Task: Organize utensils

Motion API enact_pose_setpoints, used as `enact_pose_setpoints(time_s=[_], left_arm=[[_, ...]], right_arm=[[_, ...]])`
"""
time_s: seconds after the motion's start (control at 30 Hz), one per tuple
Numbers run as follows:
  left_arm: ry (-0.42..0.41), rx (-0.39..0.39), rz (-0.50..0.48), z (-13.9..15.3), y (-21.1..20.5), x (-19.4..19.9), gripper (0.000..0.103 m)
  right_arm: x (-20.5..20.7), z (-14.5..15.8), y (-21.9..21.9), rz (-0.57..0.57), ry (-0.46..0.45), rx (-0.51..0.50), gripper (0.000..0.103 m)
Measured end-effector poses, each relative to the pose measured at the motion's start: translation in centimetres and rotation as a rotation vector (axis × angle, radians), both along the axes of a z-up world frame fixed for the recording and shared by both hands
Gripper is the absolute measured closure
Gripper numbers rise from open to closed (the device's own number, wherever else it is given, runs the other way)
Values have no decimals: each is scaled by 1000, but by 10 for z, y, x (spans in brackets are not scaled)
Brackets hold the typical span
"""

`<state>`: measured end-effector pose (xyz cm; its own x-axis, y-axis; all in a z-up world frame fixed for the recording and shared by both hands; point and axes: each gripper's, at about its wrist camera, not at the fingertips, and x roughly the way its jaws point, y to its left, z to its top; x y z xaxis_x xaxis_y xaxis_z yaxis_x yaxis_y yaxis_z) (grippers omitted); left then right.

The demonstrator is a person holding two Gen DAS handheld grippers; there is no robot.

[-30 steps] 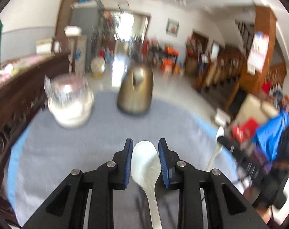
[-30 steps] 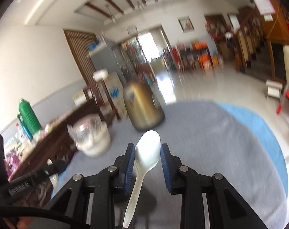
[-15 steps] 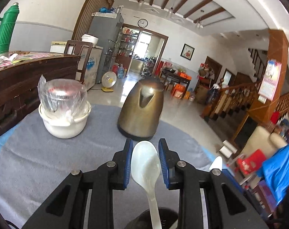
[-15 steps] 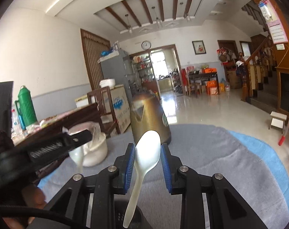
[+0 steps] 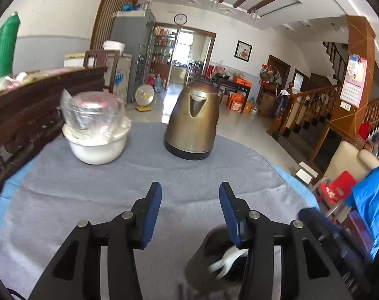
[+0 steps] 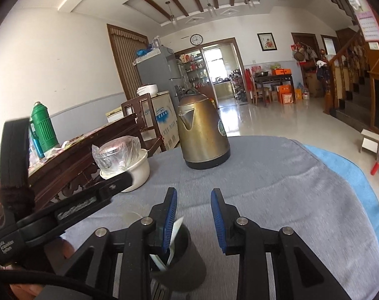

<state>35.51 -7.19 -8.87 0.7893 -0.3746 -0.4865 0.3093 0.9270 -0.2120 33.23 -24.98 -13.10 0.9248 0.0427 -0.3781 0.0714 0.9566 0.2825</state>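
Note:
A dark grey utensil cup (image 5: 204,257) stands on the grey cloth, low in both views (image 6: 189,260). White plastic utensils lie in it: a blurred white piece (image 5: 227,260) in the left wrist view and white handles (image 6: 175,227) in the right wrist view. My left gripper (image 5: 190,212) is open and empty, just left of and above the cup. My right gripper (image 6: 193,215) is open and empty, above the cup. The left gripper's body (image 6: 64,207) shows at the left of the right wrist view.
A brass kettle (image 5: 193,120) stands at the far middle of the table. A white bowl holding a plastic-wrapped metal cup (image 5: 94,130) stands at the far left. A dark wooden bench (image 5: 27,105) runs along the left. The table's blue edge (image 6: 352,175) curves at right.
Both grippers have opened and let go of their white spoons, which dropped into the dark cup below. Both grippers now stand empty above it.

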Motion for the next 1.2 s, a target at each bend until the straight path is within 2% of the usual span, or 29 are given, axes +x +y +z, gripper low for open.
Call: enact_pose_setpoints(time_s=[0.13,0.2,0.33,0.5,0.63,0.77,1.0,1.1,1.2], left_arm=[[-20,34,37,-1,29,-37,43],[1,72,49,-8,38,-49,42],[103,175,43,-39,53,-81,42],[224,225,-3,-74,56,-108,42],[326,190,-50,-89,52,-102,42],[363,146,-77,-90,45,-84,42],[426,186,-132,-100,28,-46,51],[447,201,-159,-104,22,-46,52],[467,210,-180,-112,17,-50,58]], right_arm=[[-34,3,-4,-18,-6,20,72],[-46,0,-4,-14,10,30,72],[-66,-16,-3,7,79,56,72],[-72,-47,4,87,215,89,73],[-63,-69,15,125,344,80,74],[-52,-84,16,145,408,125,77],[-31,-93,21,150,445,123,84],[-24,-98,25,158,496,110,88],[-25,-104,27,167,527,112,88]])
